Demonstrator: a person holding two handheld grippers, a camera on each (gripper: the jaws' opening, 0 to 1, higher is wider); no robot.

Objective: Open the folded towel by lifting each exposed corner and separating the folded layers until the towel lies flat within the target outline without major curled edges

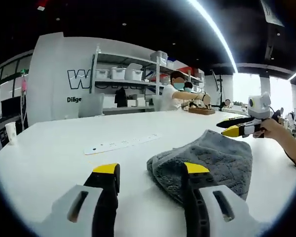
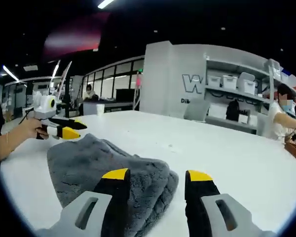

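A grey folded towel (image 1: 212,158) lies bunched on the white table (image 1: 59,153). My left gripper (image 1: 152,170) is open just short of the towel's near edge, with nothing between its jaws. My right gripper (image 1: 232,128), held by a hand, hovers open over the towel's far right side. In the right gripper view the same towel (image 2: 98,165) spreads under and ahead of my open right gripper (image 2: 158,175), whose left jaw overlaps the cloth. Beyond the towel, at the left, a hand holds the left gripper (image 2: 71,129).
A white power strip (image 1: 121,144) lies on the table beyond the towel, and a paper cup (image 1: 11,132) stands at the far left edge. A person (image 1: 177,91) sits at the far end with a wooden tray (image 1: 202,111). Shelves with bins (image 1: 126,74) line the back wall.
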